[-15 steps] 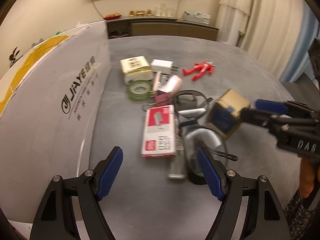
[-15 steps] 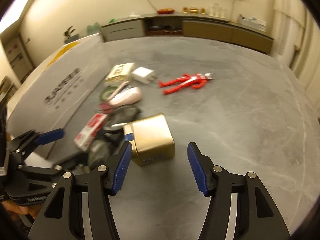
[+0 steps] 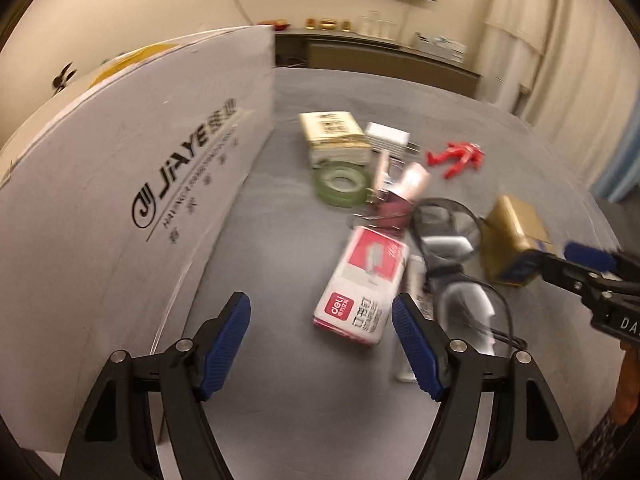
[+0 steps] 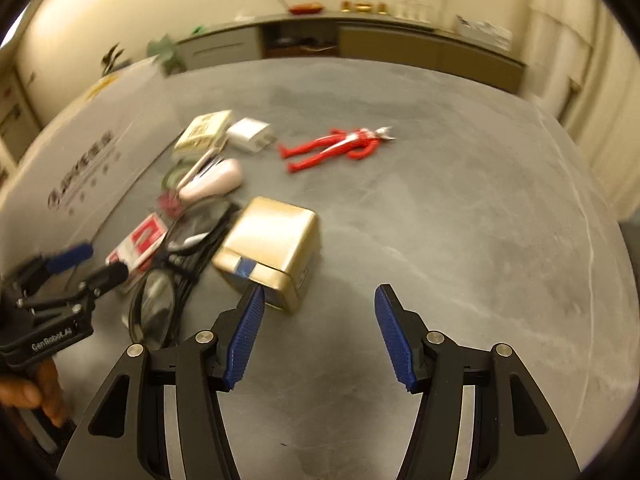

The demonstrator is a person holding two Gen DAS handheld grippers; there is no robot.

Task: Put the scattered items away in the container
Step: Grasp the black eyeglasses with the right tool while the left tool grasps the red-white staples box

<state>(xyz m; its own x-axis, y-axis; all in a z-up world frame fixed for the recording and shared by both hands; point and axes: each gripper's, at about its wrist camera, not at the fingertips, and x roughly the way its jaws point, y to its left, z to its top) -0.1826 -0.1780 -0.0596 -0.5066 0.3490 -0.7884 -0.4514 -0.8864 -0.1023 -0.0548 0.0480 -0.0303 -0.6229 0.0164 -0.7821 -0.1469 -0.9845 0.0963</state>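
A white cardboard box (image 3: 120, 216) marked JIAYE stands at the left of the grey table (image 4: 460, 220). Scattered beside it lie a red and white staples box (image 3: 362, 284), glasses (image 3: 448, 236), a green tape roll (image 3: 342, 182), a cream packet (image 3: 334, 138), a white charger (image 3: 388, 136), a red toy figure (image 4: 340, 148) and a gold tin (image 4: 272, 248). My left gripper (image 3: 320, 344) is open, just short of the staples box. My right gripper (image 4: 318, 336) is open; its left fingertip is at the gold tin's near corner.
A pink oval item (image 4: 214, 184) and a small dark red thing (image 3: 394, 206) lie in the pile. A counter with cabinets (image 4: 360, 40) runs along the far wall. Curtains (image 3: 560, 40) hang at the right. A hand (image 4: 28, 396) holds the left gripper.
The left gripper has swung left, so the box looms larger and the pile sits further right. The right gripper has shifted right; the tin now lies off its left finger.
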